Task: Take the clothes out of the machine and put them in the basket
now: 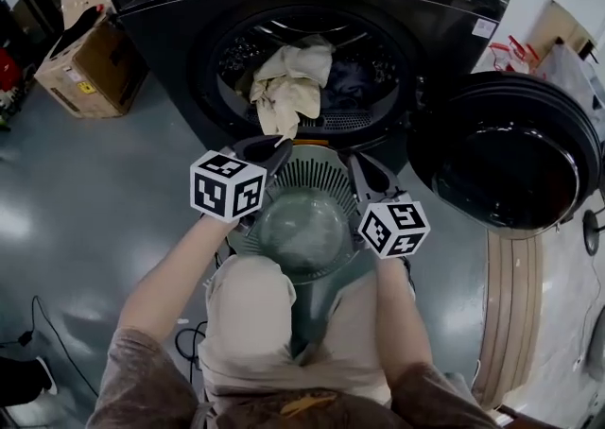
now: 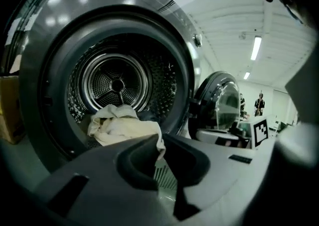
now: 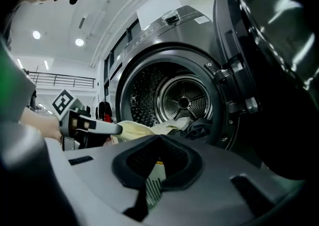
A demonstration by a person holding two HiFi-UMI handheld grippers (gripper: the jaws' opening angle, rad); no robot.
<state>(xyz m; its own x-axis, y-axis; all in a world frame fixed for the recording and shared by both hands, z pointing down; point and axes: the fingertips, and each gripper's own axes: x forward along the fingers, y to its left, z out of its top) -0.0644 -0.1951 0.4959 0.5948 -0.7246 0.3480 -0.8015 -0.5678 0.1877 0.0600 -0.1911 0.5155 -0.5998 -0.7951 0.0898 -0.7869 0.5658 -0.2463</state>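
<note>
Currently your left gripper (image 1: 273, 146) stands at the near lip of the washing machine (image 1: 180, 2) opening, with its jaws pressed together on the lower edge of the cream cloth (image 1: 288, 82). Your left gripper view confirms it: a corner of that cloth sits pinched where the two pads meet.

Cloth position: the cream cloth hangs out over the near rim of the opening. Its upper part lies inside the drum (image 2: 117, 83) and its lower part drapes down toward the basket. A dark garment (image 1: 348, 87) lies inside the drum, just right of the cream cloth and touching it.

Basket position: the slotted basket (image 1: 317, 172) sits on the floor (image 1: 85, 191) directly near the opening, between your two grippers. No clothing shows inside it.

Your right gripper (image 1: 361, 167) is held at the basket's right rim, pointing toward the opening. Its jaws are pressed together, and nothing is caught between them in the right gripper view.

Surroundings: the machine door (image 1: 510, 153) is swung fully open to the right. A cardboard box (image 1: 90, 63) rests on the floor to the far left of the machine.
</note>
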